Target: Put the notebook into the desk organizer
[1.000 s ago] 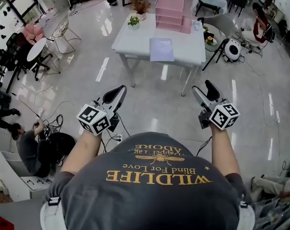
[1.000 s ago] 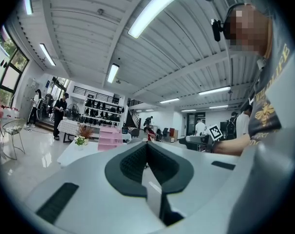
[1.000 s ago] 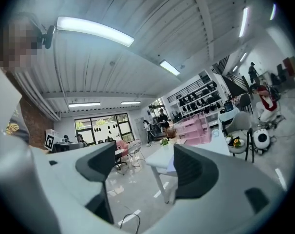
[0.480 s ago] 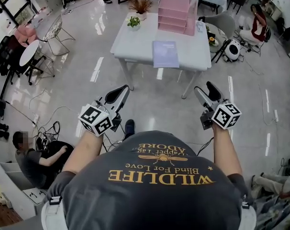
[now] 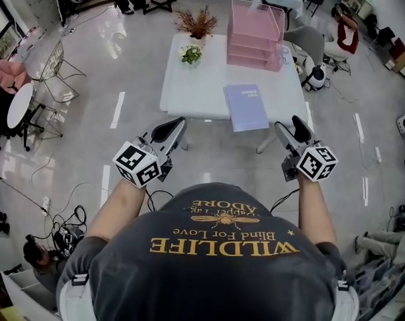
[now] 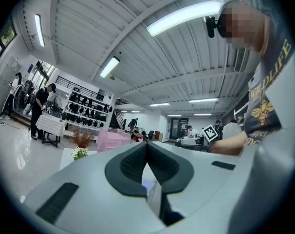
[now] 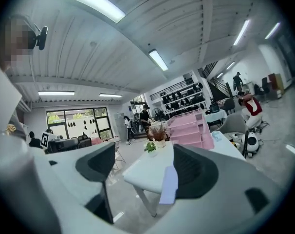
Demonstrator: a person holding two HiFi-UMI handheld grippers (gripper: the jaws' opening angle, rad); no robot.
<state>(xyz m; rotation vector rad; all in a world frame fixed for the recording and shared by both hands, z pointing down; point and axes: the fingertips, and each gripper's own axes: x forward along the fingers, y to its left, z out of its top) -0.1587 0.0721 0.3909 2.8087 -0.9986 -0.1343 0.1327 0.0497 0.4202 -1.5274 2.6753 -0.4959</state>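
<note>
1. On the white table in front of the person, the lavender notebook is laid flat. It is close to the front edge and toward the right side.
2. The pink desk organizer, made of stacked trays, is placed at the far right part of the same table. It is behind the notebook and apart from it.
3. A small green plant and a dried brown plant are seen at the far side of the table, left of the organizer.
4. The left gripper is held in the air just before the front edge of the table, to the left of the notebook. Its jaws are pressed together at the tips and nothing is kept between them.
5. The right gripper is held beside the front right corner of the table, near the notebook's near corner, with no contact. Its jaws are spread wide and are empty.
6. In the right gripper view, the notebook and the table corner are framed in the gap between the jaws, clearly beyond them.
</note>
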